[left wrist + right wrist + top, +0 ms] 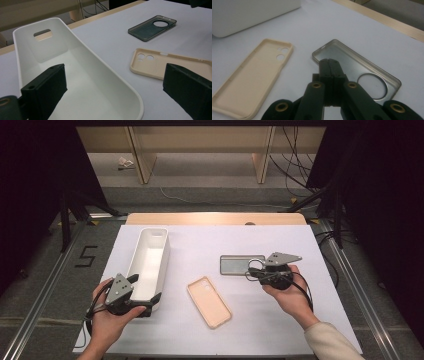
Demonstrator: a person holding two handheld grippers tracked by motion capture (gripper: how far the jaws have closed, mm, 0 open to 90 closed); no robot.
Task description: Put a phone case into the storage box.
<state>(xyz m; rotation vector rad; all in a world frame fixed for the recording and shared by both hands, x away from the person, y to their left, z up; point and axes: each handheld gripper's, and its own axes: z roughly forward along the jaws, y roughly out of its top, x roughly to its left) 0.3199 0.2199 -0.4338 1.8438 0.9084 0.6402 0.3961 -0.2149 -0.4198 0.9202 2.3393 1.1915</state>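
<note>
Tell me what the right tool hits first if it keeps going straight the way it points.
Probably the grey phone case: the right tool, jaws shut, points at its inside near one long edge, though the gap is hard to judge.

Left hand-held gripper (145,292) gapes wide; right hand-held gripper (250,270) clamped together.

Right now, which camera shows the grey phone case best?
The right gripper view: the grey phone case lies close, its round camera hole clear, behind the shut right gripper. The left gripper view shows it whole but far; the high view, small.
</note>
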